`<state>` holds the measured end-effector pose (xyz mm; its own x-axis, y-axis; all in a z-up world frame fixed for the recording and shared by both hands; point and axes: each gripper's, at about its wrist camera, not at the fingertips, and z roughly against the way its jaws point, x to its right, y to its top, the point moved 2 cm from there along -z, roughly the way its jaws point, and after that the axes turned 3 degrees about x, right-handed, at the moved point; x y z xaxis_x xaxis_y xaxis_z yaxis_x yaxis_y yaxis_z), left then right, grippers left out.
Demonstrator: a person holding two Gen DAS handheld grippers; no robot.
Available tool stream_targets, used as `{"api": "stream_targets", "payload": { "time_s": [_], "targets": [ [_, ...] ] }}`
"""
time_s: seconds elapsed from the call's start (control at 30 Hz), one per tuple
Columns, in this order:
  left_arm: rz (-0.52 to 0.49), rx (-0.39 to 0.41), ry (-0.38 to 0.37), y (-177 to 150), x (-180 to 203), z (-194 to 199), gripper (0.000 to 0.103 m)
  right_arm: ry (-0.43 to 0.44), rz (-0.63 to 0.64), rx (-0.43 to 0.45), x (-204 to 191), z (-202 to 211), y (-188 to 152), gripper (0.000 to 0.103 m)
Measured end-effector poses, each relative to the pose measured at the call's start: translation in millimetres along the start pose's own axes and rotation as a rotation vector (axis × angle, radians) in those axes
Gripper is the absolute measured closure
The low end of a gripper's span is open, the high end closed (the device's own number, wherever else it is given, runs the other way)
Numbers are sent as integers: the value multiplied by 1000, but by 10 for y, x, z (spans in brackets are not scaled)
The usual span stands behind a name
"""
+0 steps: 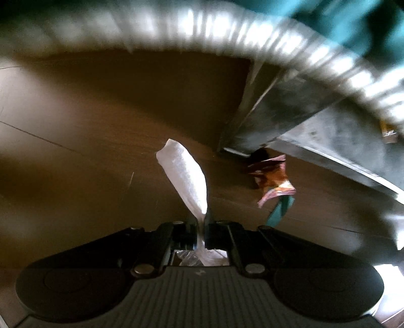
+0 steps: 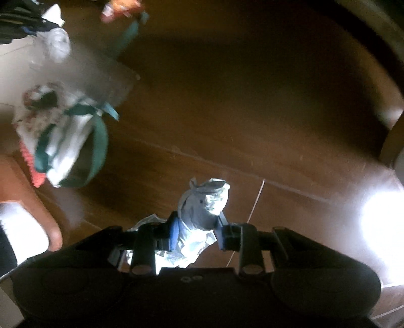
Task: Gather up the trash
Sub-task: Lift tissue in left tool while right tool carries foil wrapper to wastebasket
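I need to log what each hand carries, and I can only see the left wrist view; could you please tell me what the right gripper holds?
Observer: The right gripper is shut on a crumpled pale paper wad, which sticks out past its fingers.
Operator: Thank you. Is that wad clear of the floor?
Observer: It appears lifted; the brown wooden floor lies well behind it.
Operator: Is any other trash visible there?
Observer: Yes, at the top edge, beyond a teal strap, lies a blurred orange wrapper.
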<state>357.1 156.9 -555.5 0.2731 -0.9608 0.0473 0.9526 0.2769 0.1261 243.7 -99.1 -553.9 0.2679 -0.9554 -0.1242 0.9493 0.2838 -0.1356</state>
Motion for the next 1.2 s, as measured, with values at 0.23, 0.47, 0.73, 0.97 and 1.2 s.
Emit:
{"api": "stream_targets", "payload": {
  "time_s": [0.23,0.47,0.73,0.97,1.2],
  "targets": [
    [5,21,-38,-79,49,503,99,19,42,111,-97,480,47,75],
    [4,33,-62,-220,143,967,99,27,59,235,-26,1061,26,75],
    [33,64,-130,-480,200,1610,99,40,90,397,-108,1728,-91,75],
    [-16,164,-169,-703,279,2452,99,54,119,596,-125,2531,-307,75],
    [-69,325,-229,-932,409,3388,99,39,197,771,-179,3344,-673,75]
  ]
}}
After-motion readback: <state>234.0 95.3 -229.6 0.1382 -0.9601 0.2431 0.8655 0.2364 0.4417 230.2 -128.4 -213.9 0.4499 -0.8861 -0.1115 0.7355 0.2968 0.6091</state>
